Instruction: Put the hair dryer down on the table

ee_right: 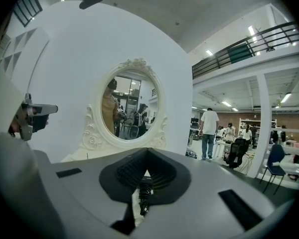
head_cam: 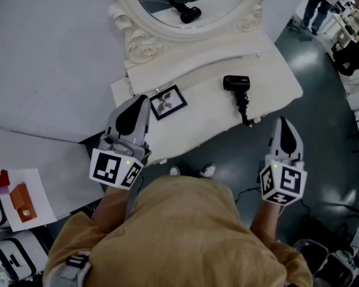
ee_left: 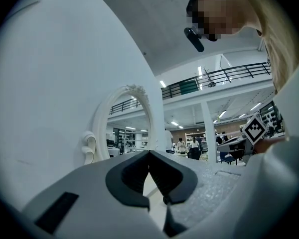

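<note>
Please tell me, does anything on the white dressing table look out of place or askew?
Only a small thing: the hair dryer lies on the table, and its dark cord trails to the front edge, where the end seems to hang over. Nothing looks spilled or damaged.

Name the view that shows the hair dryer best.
Head view: the hair dryer lies whole on the white table, cord trailing. Right gripper view shows only a dark sliver beyond its jaws; left gripper view shows none.
</note>
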`<state>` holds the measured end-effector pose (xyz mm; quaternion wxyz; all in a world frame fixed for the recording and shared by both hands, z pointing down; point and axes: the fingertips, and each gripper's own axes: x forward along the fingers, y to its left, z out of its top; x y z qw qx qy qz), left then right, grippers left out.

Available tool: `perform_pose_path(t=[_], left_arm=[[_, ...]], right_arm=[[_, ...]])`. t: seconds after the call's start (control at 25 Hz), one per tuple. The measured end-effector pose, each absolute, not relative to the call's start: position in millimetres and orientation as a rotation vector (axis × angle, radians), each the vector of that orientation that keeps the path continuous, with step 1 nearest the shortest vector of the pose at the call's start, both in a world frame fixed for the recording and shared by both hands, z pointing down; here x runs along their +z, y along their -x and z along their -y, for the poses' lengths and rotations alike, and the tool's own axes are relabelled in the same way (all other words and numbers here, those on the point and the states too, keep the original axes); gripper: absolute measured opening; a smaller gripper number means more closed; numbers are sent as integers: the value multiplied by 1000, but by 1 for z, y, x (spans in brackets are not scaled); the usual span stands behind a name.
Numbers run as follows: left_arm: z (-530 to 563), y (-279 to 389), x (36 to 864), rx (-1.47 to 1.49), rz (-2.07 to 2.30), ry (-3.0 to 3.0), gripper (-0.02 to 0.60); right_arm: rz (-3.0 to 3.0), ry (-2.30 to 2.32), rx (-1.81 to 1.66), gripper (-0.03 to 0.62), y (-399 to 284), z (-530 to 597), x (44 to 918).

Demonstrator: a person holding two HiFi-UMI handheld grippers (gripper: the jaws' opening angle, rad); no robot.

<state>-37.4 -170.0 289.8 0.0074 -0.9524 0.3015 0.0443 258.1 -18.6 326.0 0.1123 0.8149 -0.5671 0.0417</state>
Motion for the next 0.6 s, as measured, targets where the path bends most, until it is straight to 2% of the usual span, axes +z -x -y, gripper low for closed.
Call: perform_pose_path(t=[0.6], left_arm=[[181,46,291,148,-868,3002,3]], right_arm=[[1658,-2387,134,2,-230,22,330]])
